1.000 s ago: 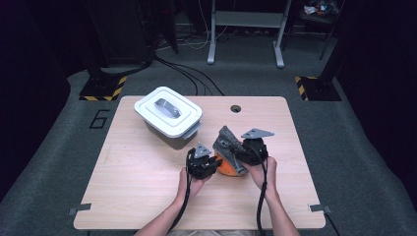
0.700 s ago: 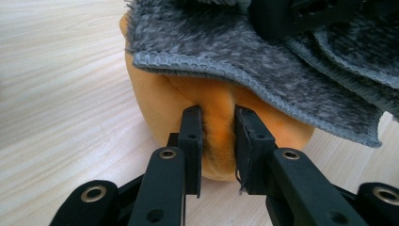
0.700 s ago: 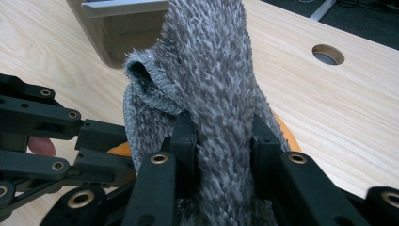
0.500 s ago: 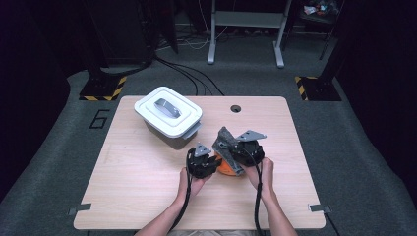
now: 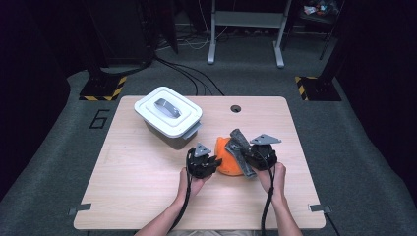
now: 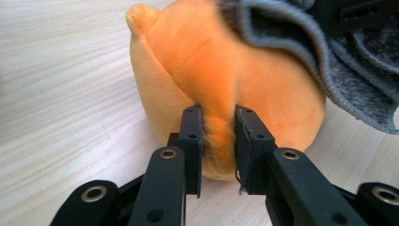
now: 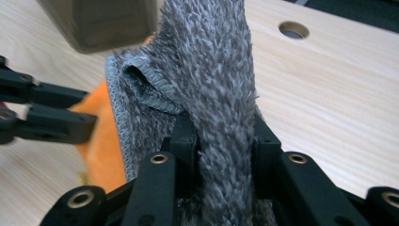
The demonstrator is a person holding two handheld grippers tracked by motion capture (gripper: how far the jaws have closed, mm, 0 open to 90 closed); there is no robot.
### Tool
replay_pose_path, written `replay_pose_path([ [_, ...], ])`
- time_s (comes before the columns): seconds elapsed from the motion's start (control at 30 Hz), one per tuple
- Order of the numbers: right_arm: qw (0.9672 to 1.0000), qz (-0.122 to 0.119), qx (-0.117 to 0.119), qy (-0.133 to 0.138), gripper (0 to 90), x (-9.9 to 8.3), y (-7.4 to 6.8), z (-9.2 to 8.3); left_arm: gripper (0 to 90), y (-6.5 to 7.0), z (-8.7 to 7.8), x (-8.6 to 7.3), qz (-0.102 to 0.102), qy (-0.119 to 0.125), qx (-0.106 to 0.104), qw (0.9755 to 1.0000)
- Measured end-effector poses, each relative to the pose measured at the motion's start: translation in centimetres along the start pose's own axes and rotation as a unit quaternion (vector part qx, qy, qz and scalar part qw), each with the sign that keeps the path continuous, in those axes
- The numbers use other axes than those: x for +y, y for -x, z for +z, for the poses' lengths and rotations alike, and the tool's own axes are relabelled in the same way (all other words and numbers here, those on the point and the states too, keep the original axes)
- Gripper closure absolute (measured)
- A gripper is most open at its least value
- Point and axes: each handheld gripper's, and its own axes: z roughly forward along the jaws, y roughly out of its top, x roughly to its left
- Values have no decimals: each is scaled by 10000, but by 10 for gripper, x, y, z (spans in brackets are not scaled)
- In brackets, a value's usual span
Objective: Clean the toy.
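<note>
— Orange plush is what the left tongs [image 6: 217, 141] have pinched: a fold of the orange plush toy [image 6: 221, 75], which sits on the wooden surface [image 5: 147, 191] near its middle, in front of the person.

— And the right tongs [image 7: 225, 141]?

— Clamped on a fluffy grey cloth [image 7: 211, 70]; a thick bunch of it rises between the jaws. In the high view the cloth drapes over the toy's right side, touching it.

— Anything else on the surface?

— A grey storage box with a white lid [image 5: 168, 116], well apart, toward the far left corner. A round cable hole [image 5: 235, 108] lies near the far edge.
</note>
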Motion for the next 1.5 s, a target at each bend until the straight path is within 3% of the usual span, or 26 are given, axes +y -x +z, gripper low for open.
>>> replay_pose_path([
  [0.33,9985,513,-130,-103,686,-27,30,3,741,0,0,0,51,10,-26,10000],
  [0.57,9970,725,-139,-216,687,-37,40,12,726,-2,0,-1,93,38,-47,9999],
  [0.8,9972,682,-171,-237,687,-34,41,14,516,-4,-3,-5,350,-49,-13,9994],
  [0.9,9973,666,-173,-260,687,-33,43,16,483,-4,-2,-6,403,-55,-48,9992],
  [0.97,9972,670,-178,-277,687,-33,44,16,497,-4,-2,-6,483,-75,-108,9987],
  [1.07,9970,692,-188,-281,688,-32,44,18,598,0,-1,-6,615,-45,-132,9980],
  [1.3,9974,661,-202,-200,695,-27,44,12,717,1,-1,-5,586,-41,-65,9983],
  [1.5,9973,640,236,274,698,-9,33,-10,725,3,-1,-4,528,-43,-46,9986],
])
